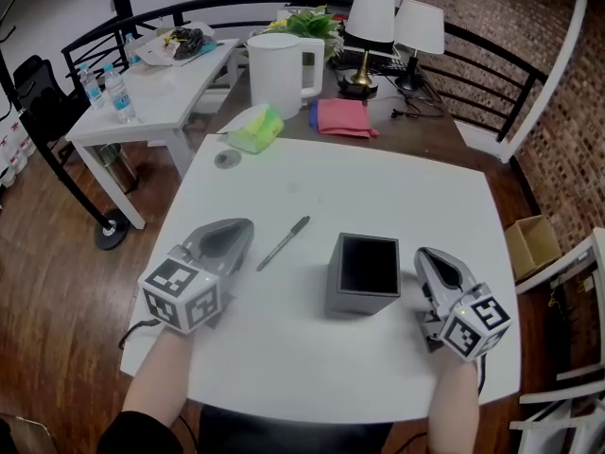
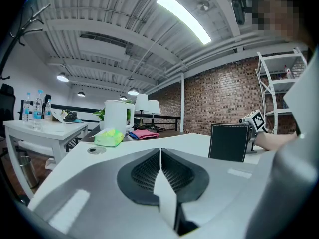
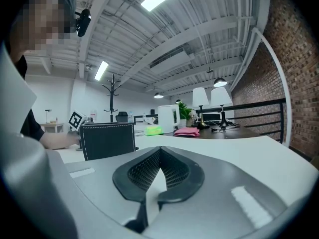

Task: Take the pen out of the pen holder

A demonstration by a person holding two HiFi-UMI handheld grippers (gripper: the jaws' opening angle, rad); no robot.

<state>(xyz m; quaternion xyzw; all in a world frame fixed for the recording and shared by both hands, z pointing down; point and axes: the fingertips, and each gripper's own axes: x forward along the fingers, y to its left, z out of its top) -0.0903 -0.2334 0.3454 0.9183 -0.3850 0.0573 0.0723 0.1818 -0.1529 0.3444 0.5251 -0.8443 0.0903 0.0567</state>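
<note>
The left gripper (image 1: 242,227) and right gripper (image 1: 427,255) are alike: smooth grey shells that narrow to a rounded beak. Behind each sits a white cube (image 1: 180,294) with black square markers on its faces. Seen from the gripper views, the jaws carry black pads (image 2: 144,172) with a fine mesh texture, set in a dark teardrop surround, and pale rectangular strips (image 3: 251,208) mark the grey shell. A thin dark cable (image 1: 132,334) trails from the left gripper. A dark sleeve (image 1: 140,433) shows on the left arm.
</note>
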